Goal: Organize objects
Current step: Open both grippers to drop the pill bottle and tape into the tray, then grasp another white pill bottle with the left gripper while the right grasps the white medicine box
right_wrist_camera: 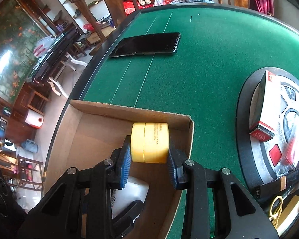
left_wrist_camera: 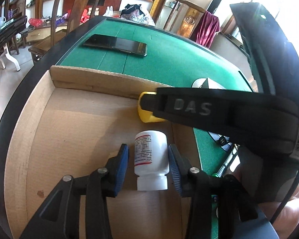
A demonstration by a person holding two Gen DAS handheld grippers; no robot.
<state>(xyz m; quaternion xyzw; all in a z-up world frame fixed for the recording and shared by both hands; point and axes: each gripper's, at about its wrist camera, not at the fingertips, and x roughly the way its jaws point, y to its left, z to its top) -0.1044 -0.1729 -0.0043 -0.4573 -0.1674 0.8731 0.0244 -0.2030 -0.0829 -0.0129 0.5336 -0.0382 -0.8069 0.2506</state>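
A shallow cardboard box (left_wrist_camera: 73, 83) sits on the green table; it also shows in the right wrist view (right_wrist_camera: 129, 110). A white pill bottle (left_wrist_camera: 151, 159) lies on the box floor between my left gripper's (left_wrist_camera: 147, 157) blue pads; narrow gaps show on both sides, so the gripper is open. A yellow round jar (right_wrist_camera: 149, 142) lies on its side in the box's far right corner. My right gripper (right_wrist_camera: 149, 155) has its pads against the jar's two flat ends. In the left wrist view the jar (left_wrist_camera: 146, 115) is partly hidden by the right gripper's black body.
A black phone (left_wrist_camera: 117, 44) lies on the green felt beyond the box, also seen in the right wrist view (right_wrist_camera: 147, 43). A round black tray (right_wrist_camera: 245, 119) at the right holds a red-and-white carton (right_wrist_camera: 269, 107), a keyring and other items. Chairs stand beyond the table edge.
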